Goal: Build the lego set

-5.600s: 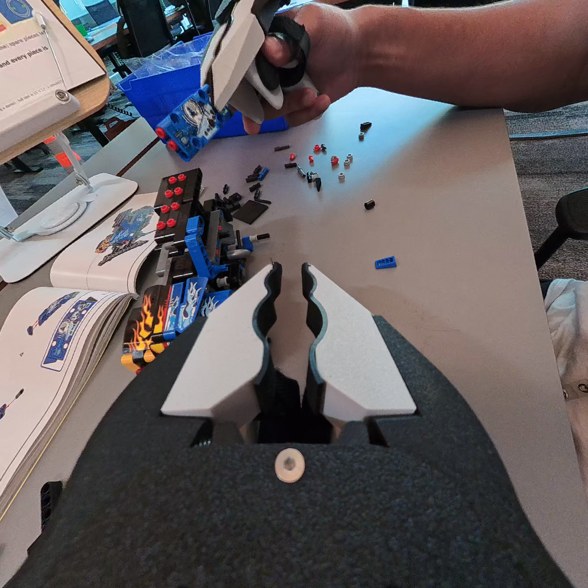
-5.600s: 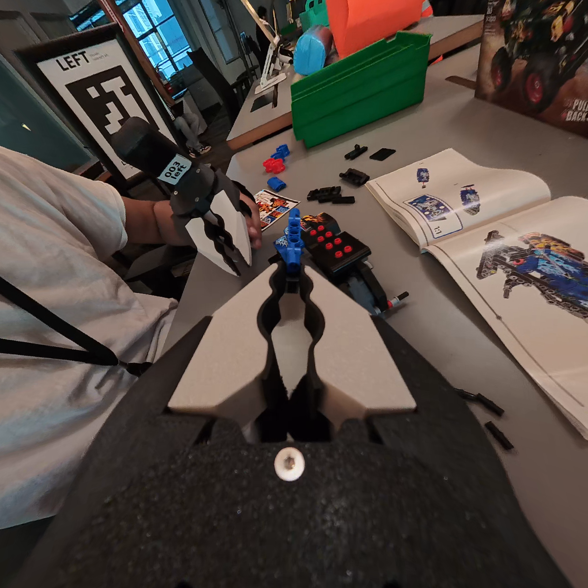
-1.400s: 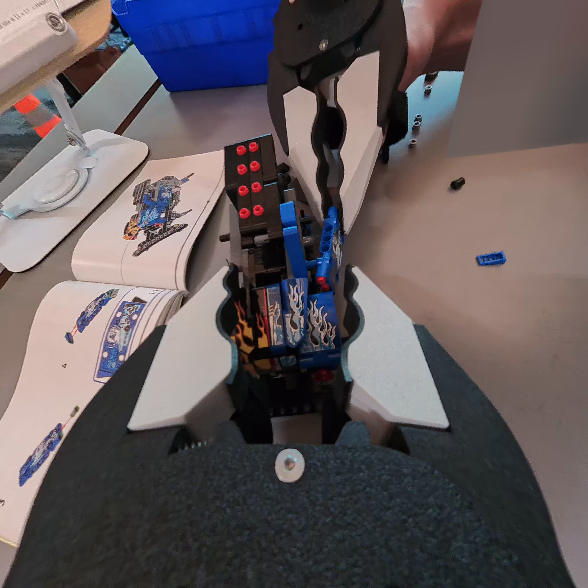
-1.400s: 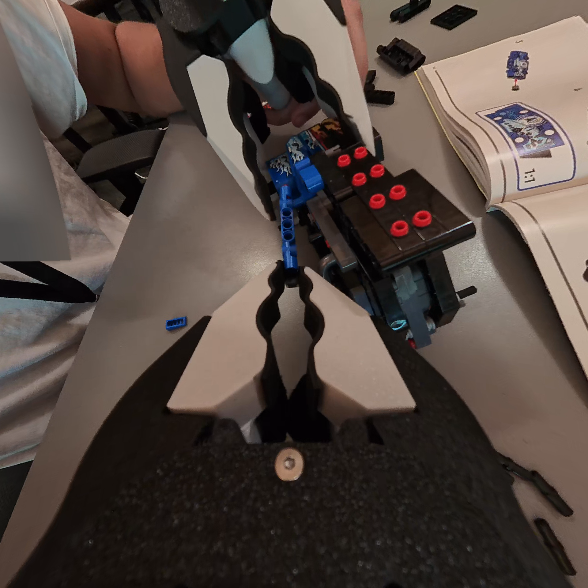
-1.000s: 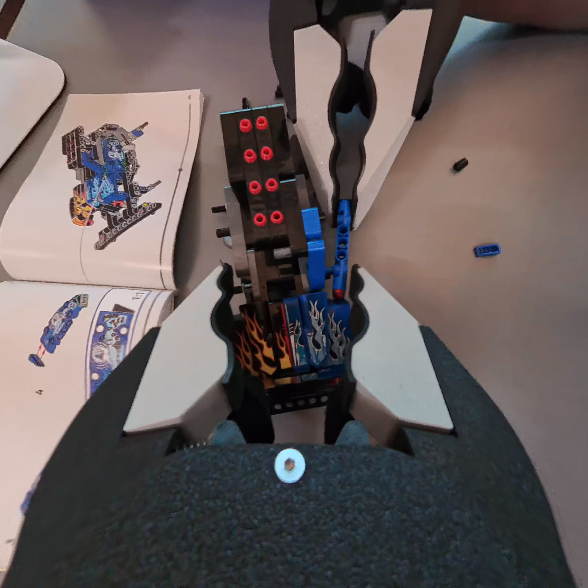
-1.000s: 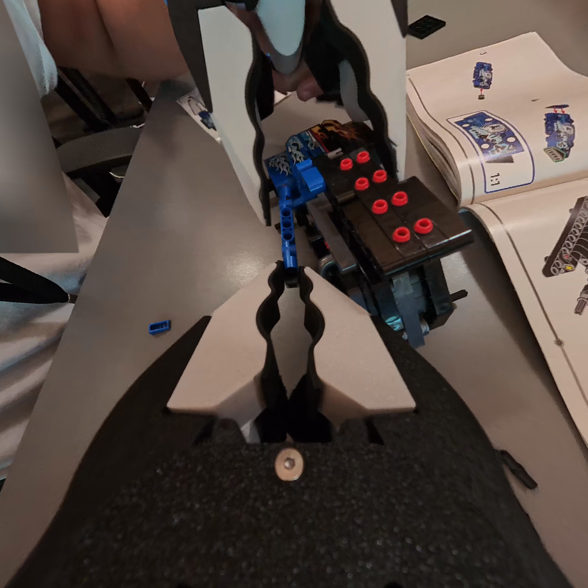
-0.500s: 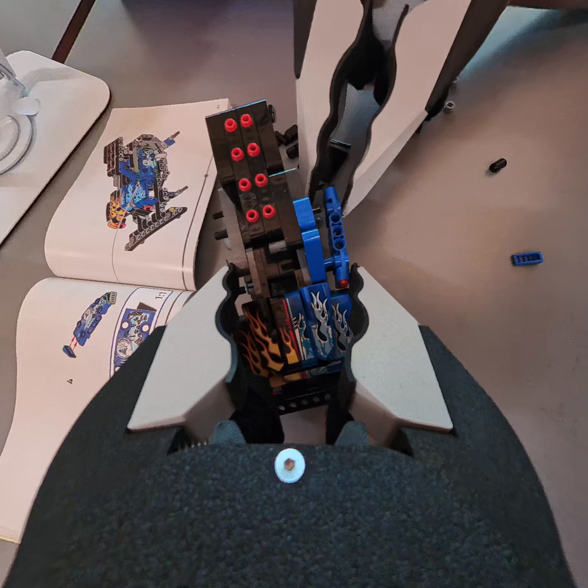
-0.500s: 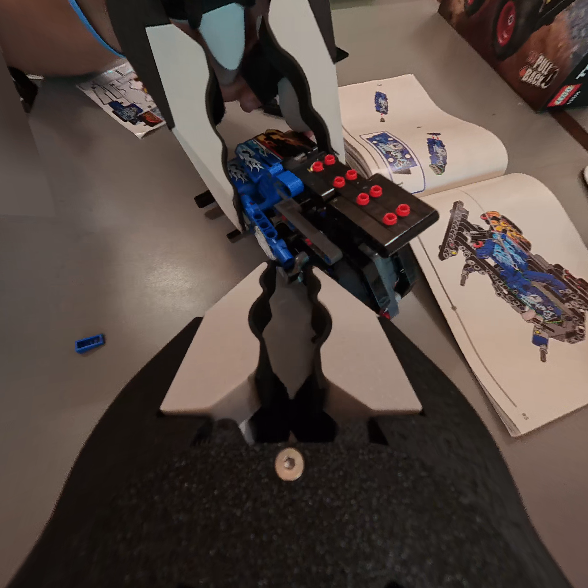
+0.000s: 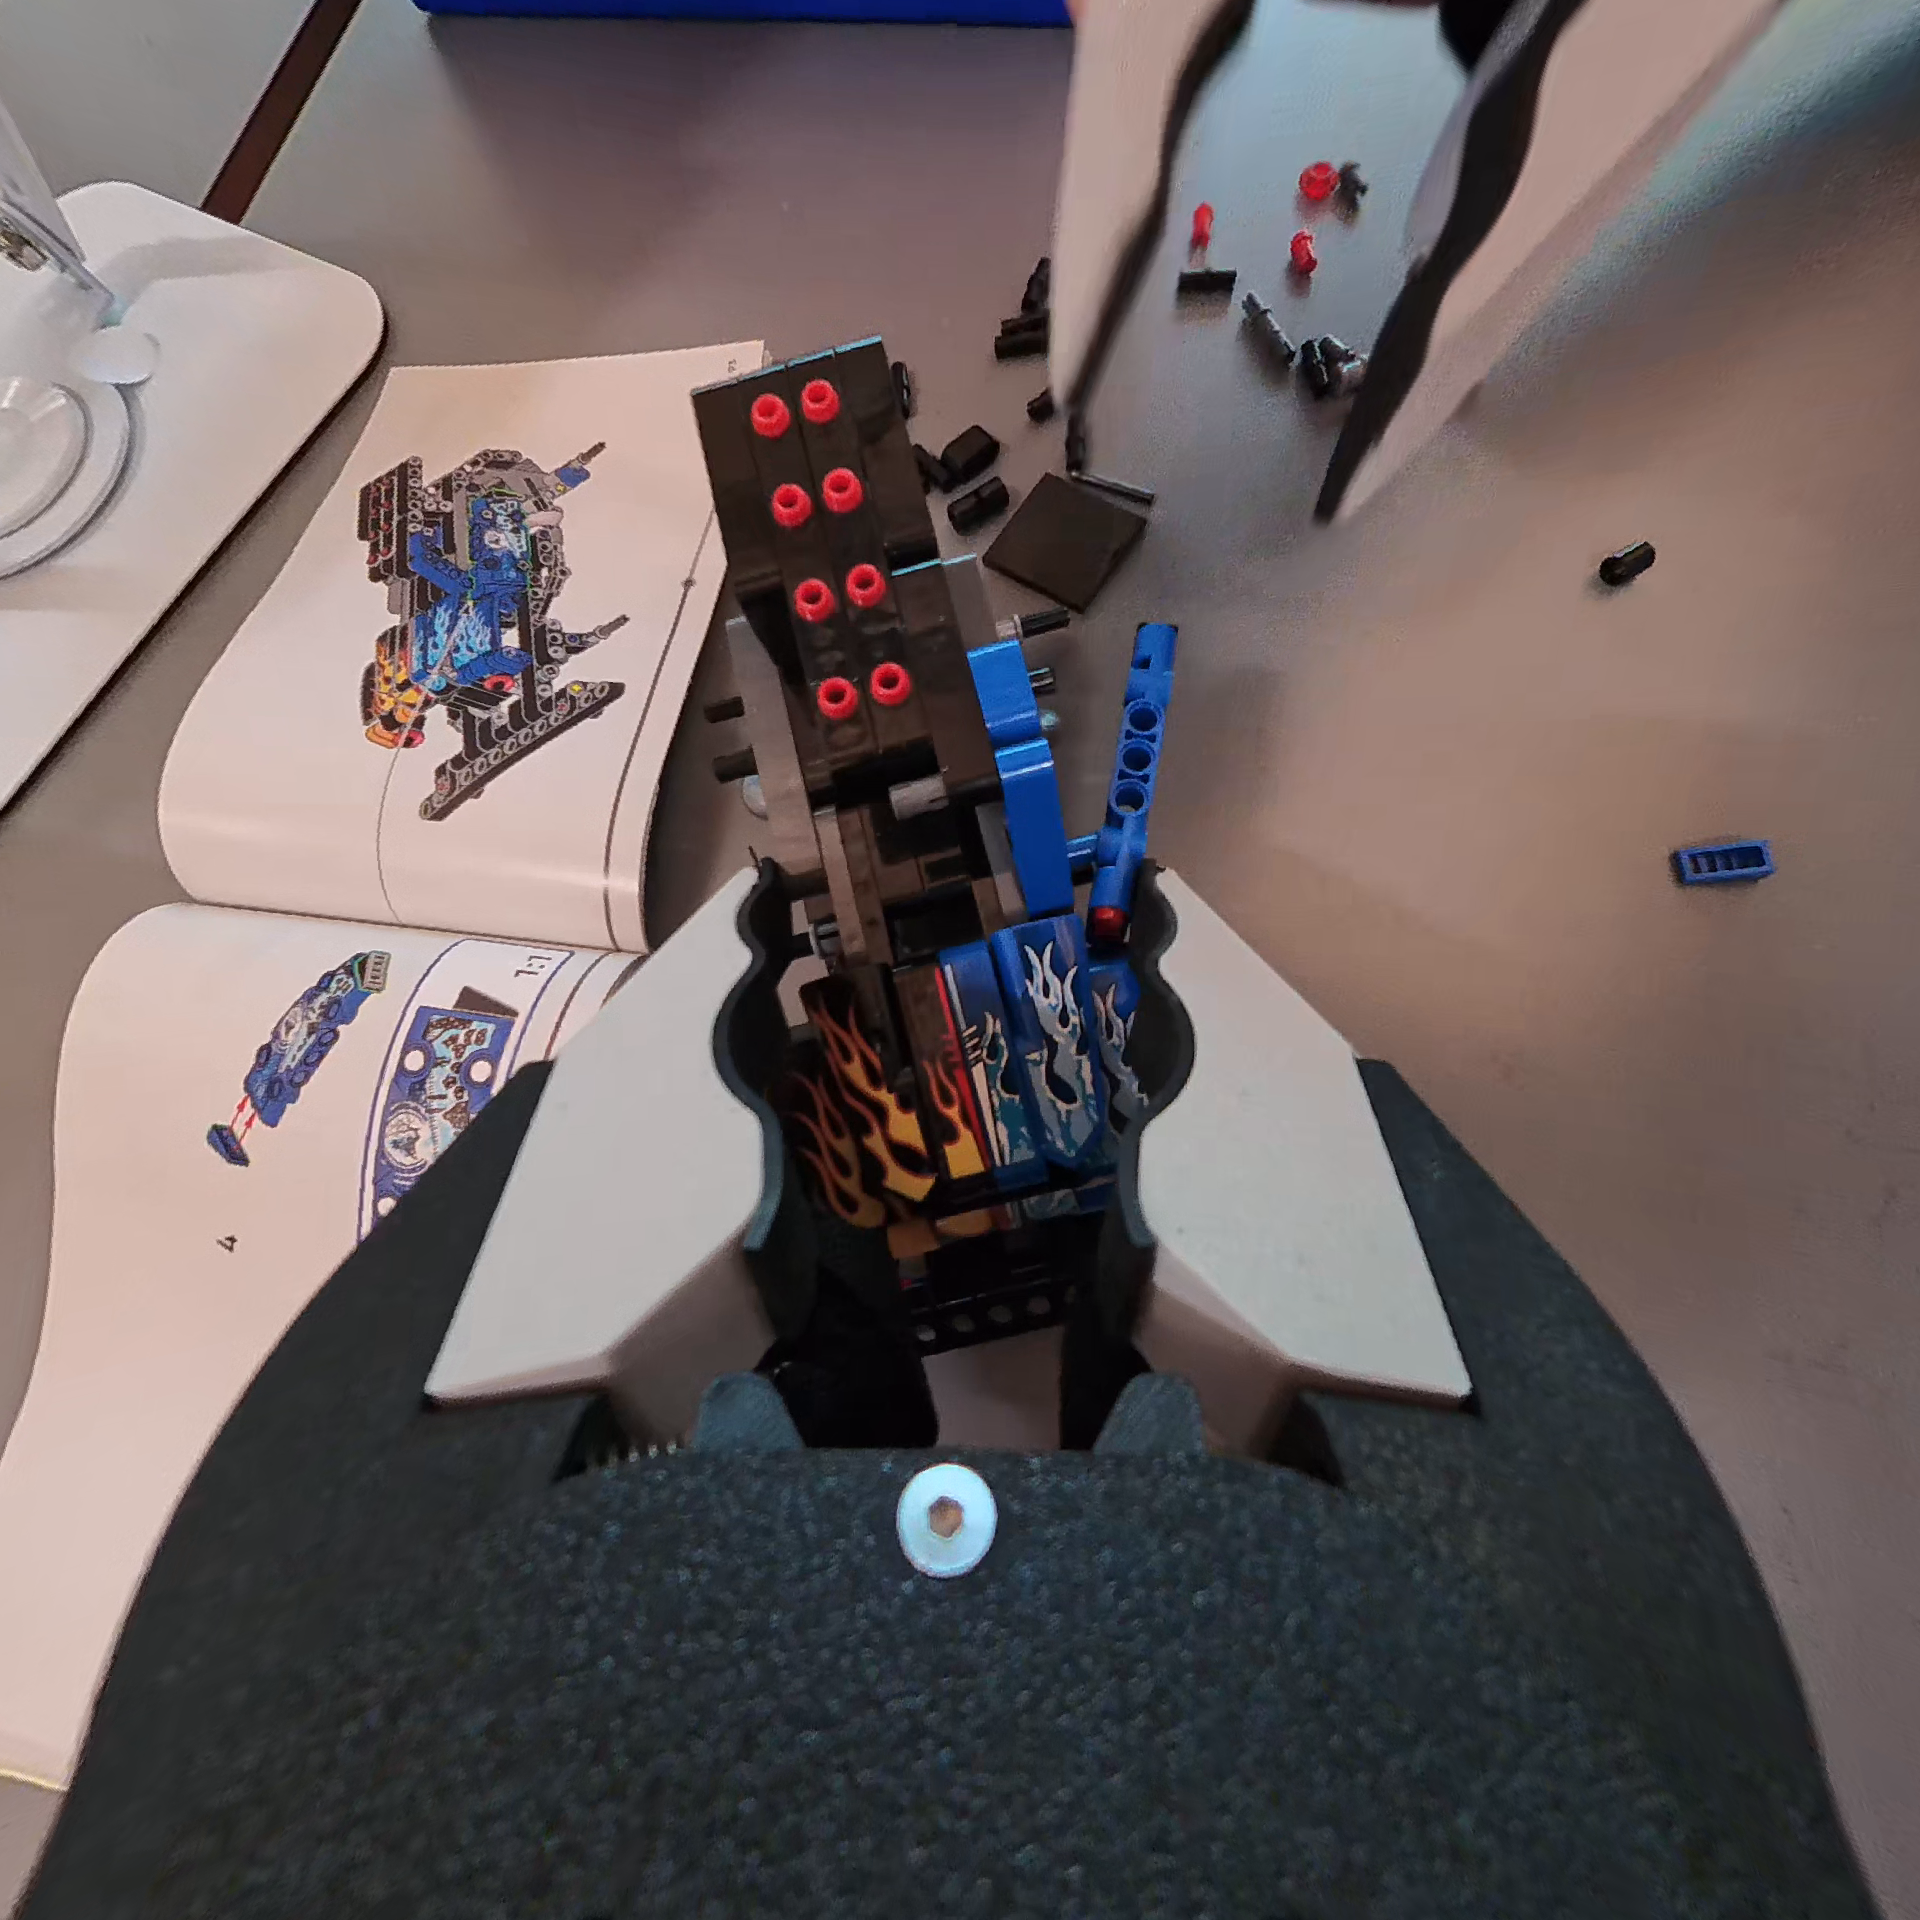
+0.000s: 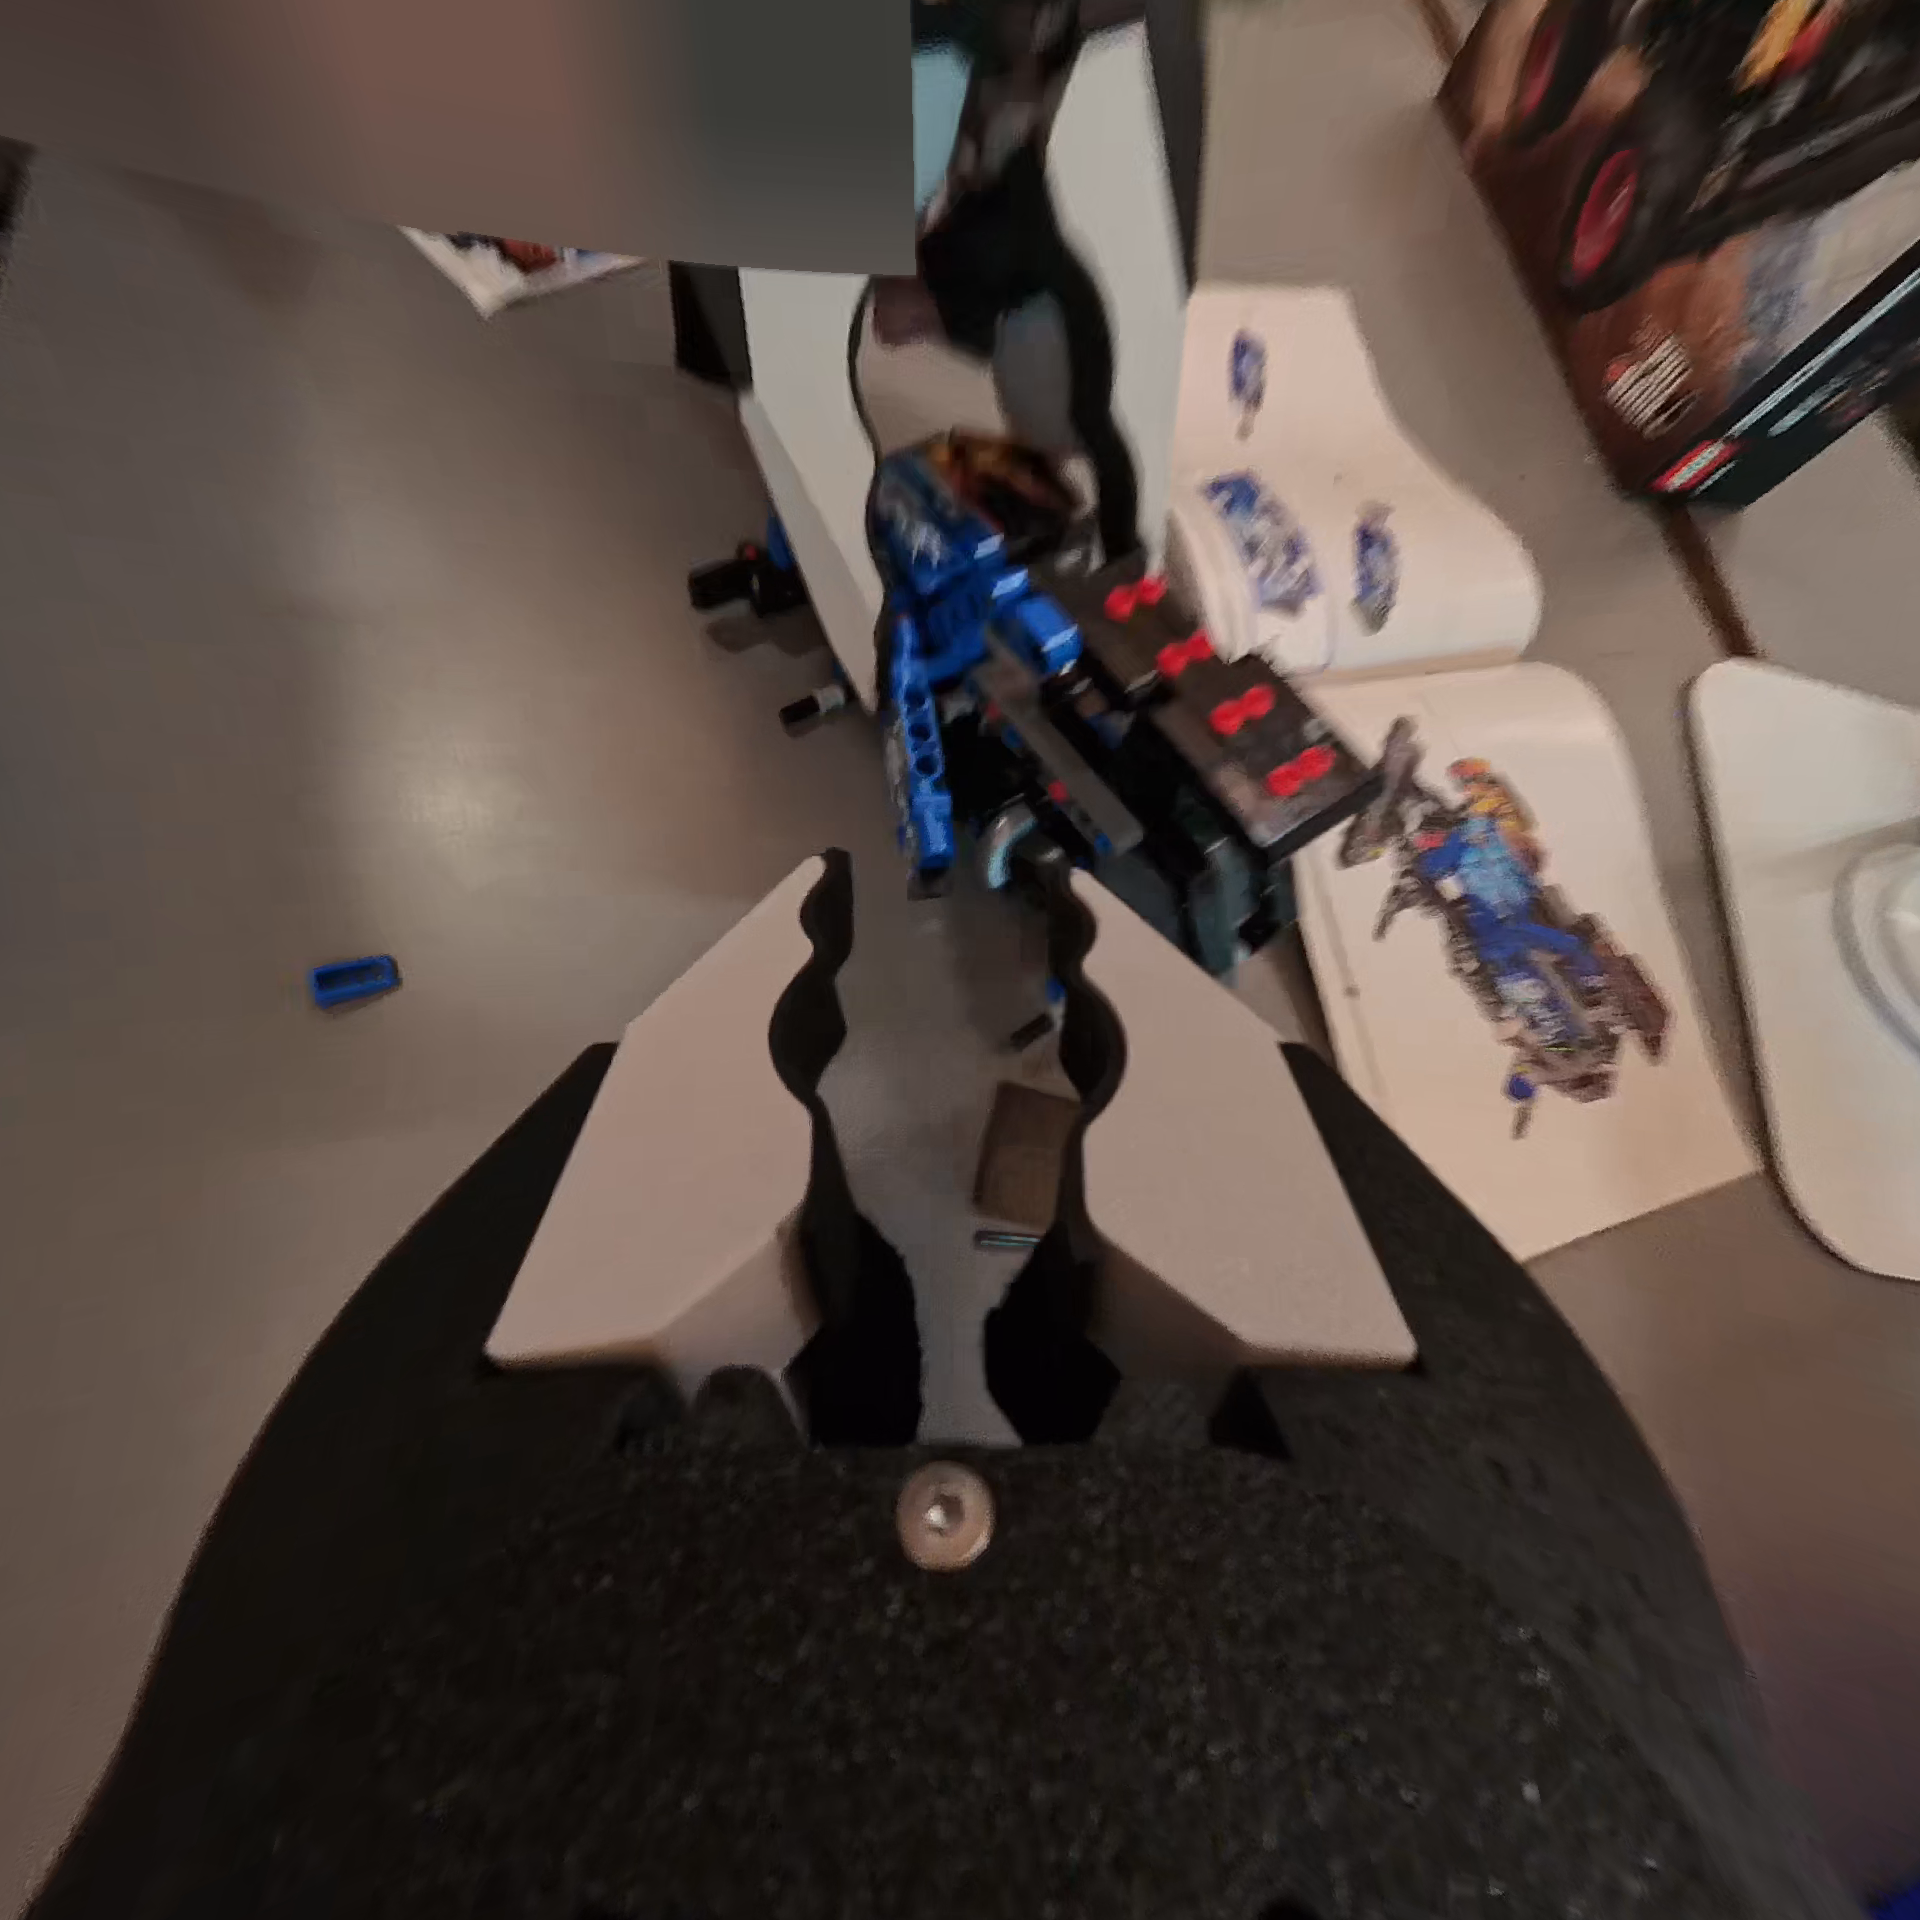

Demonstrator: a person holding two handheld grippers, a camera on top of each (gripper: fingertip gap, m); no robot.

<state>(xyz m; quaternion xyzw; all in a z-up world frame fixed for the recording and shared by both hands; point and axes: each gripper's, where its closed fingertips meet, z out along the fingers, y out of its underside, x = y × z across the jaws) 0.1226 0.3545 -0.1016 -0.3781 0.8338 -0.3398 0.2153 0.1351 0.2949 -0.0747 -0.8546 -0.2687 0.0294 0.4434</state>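
Observation:
My left gripper (image 9: 951, 904) is shut on the lego truck model (image 9: 883, 748), a black and blue body with red studs and flame stickers, and holds it tilted above the table. A blue beam (image 9: 1135, 758) stands attached on the model's right side; it also shows in the right wrist view (image 10: 920, 748). My right gripper (image 10: 945, 883) is open and empty, just short of the model's (image 10: 1122, 727) end. In the left wrist view the right gripper (image 9: 1278, 312) is blurred, up and to the right of the model.
An open instruction booklet (image 9: 343, 790) lies left of the model. Loose black and red pins (image 9: 1278, 281) and a black tile (image 9: 1070, 540) lie beyond it. A small blue piece (image 9: 1720, 862) lies at the right. A white stand base (image 9: 177, 384) and the set box (image 10: 1704, 249) are nearby. The gap from one gripper's tips to the other's is roughly 7 centimetres. From either gripper's tips it is about 12 centimetres to the small blue piece (image 9: 1720, 862). It turns up in the right wrist view (image 10: 360, 966) as well.
My right gripper has let go of the blue beam, opened and drawn back from the model. The beam stays on the model. My left gripper still holds the model.

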